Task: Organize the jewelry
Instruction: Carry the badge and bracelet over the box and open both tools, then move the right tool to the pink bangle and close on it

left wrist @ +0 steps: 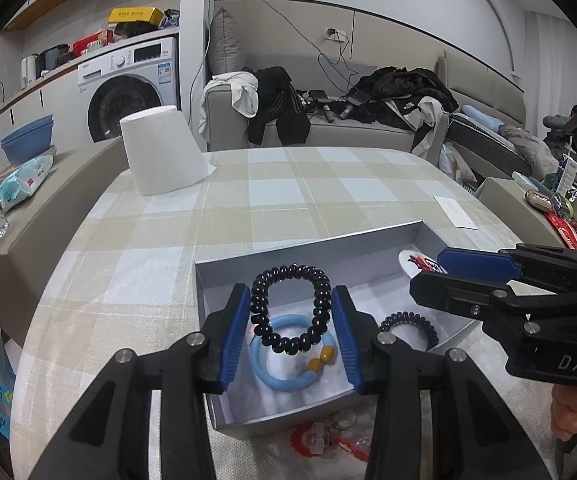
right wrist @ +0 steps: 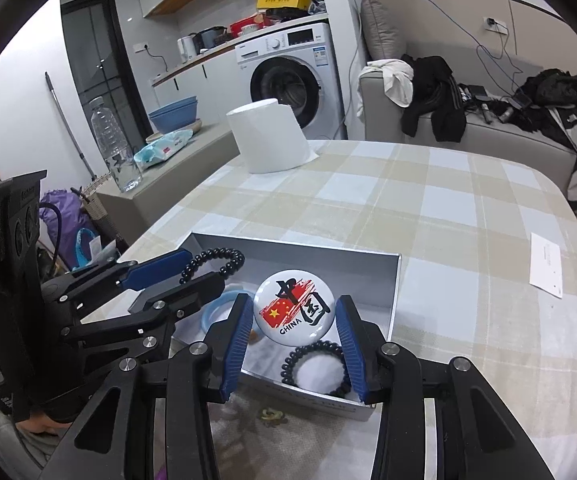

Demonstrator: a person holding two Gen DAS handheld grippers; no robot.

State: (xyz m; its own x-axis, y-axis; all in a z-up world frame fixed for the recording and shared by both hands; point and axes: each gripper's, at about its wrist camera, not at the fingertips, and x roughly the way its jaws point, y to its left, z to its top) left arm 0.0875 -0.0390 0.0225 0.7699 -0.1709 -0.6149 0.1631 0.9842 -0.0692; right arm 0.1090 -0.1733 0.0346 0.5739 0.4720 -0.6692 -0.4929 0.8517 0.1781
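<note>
Left gripper point(left wrist: 291, 334): blue pads closed in on a black spiral hair tie point(left wrist: 290, 308), which hangs stretched between them, lifted over the near-left part of the box.
Right gripper point(right wrist: 296, 340): pads pressed to both edges of a round white badge point(right wrist: 293, 309) printed with a red flag and "CHINA", held up above the box's right part.
Grey box point(left wrist: 308, 246): open, shallow, white-lined, sitting on the near side of the checked tablecloth point(left wrist: 288, 196).
Inside the box: a pale blue ring bracelet point(left wrist: 284, 360) with amber beads lies under the left gripper's tie; a second black spiral tie point(left wrist: 408, 326) lies near the box's right, close wall, below the badge.
Outside the box: a few small red and clear trinkets point(left wrist: 320, 436) on the cloth just before the near wall; I can't make out what they are.
Far left of table: a white paper roll point(left wrist: 164, 148), upright.
Far right of table: a white card point(left wrist: 454, 210) lying flat.
Beyond the table: a grey sofa point(left wrist: 328, 128) heaped with dark clothes, and a washing machine point(left wrist: 132, 84) to the left.
</note>
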